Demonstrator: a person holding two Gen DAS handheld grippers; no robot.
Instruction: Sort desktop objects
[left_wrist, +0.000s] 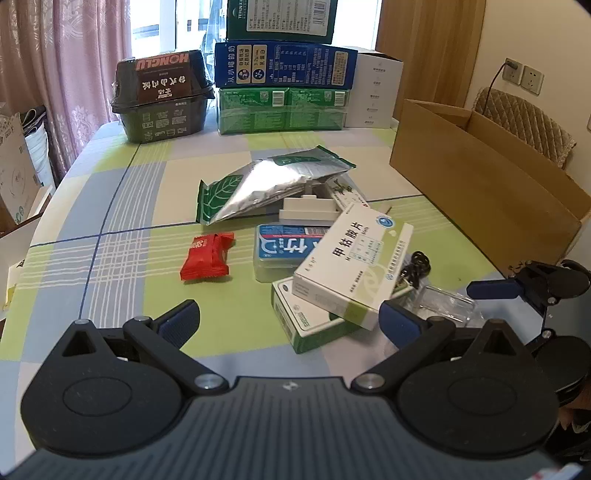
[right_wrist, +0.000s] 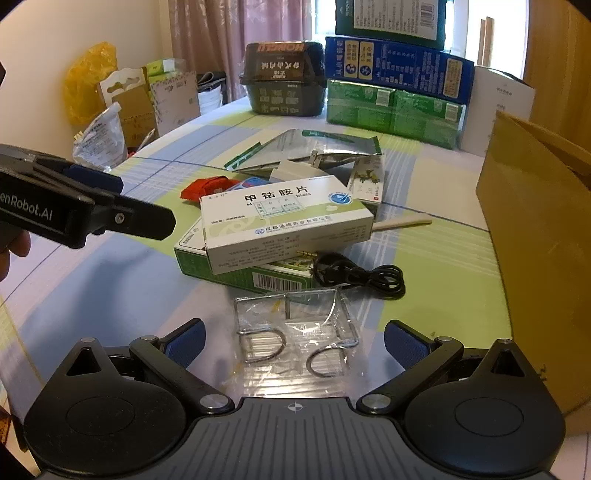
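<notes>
I have both grippers spread wide, holding nothing: my left gripper (left_wrist: 289, 325) faces the white box (left_wrist: 352, 266), my right gripper (right_wrist: 293, 341) straddles the hook packet (right_wrist: 297, 332) on the table (right_wrist: 110, 280).

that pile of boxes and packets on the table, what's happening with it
A person holds a two-finger gripper in each hand over a cluttered table, sorting. Both are open and hold nothing. The left gripper faces a white medicine box lying across a green box. The right gripper hovers over a clear packet of metal hooks beside a black cable. A red snack packet and a cardboard box sit untouched.
</notes>
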